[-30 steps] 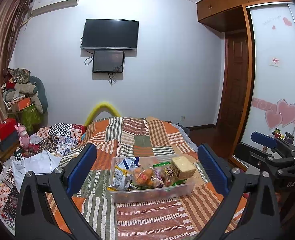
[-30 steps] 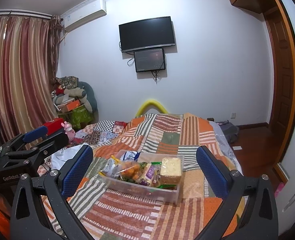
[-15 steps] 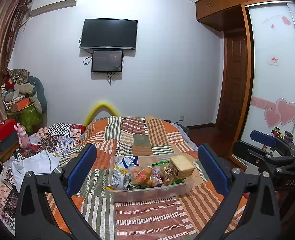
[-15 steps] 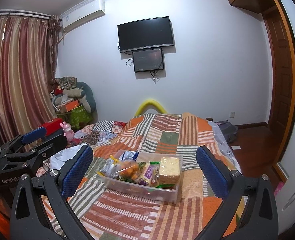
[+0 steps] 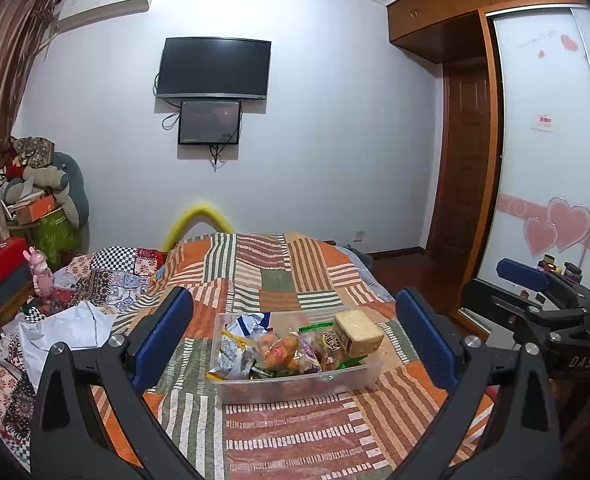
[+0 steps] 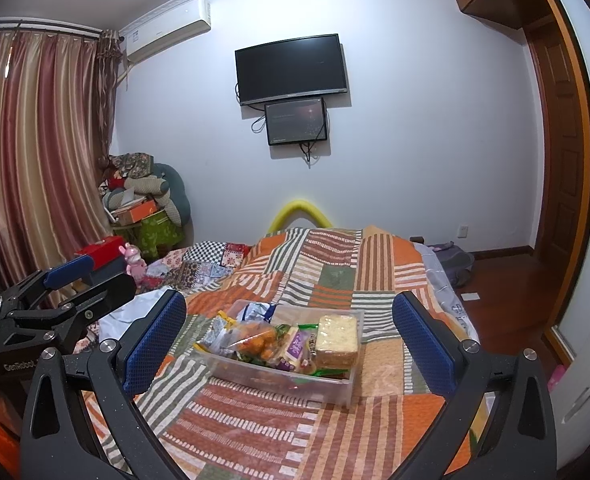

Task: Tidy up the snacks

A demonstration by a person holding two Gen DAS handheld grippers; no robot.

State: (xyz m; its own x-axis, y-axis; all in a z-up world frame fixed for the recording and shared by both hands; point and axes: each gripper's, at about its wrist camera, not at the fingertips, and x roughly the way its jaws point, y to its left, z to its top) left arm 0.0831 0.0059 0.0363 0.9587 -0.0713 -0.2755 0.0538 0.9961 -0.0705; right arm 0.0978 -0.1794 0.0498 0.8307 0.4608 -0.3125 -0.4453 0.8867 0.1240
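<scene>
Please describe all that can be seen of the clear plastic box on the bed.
The clear plastic box is a shallow rectangular bin with no lid and see-through walls. It rests flat on the striped patchwork bedspread. It is full of packaged snacks: a wrapped pale cake block at its right end, an orange-filled bag in the middle, foil packets at the left. Both grippers are open and apart from it.

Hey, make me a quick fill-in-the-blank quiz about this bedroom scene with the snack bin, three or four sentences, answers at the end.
1. The snacks sit in a clear plastic bin resting on the striped patchwork ____.
2. Both the left gripper and the right gripper have their jaws ____, holding nothing.
3. The pale block of wrapped bread lies at the bin's ____ end.
4. Mounted on the far wall is a dark ____, above a smaller screen.

Answers: bedspread; open; right; television
</scene>
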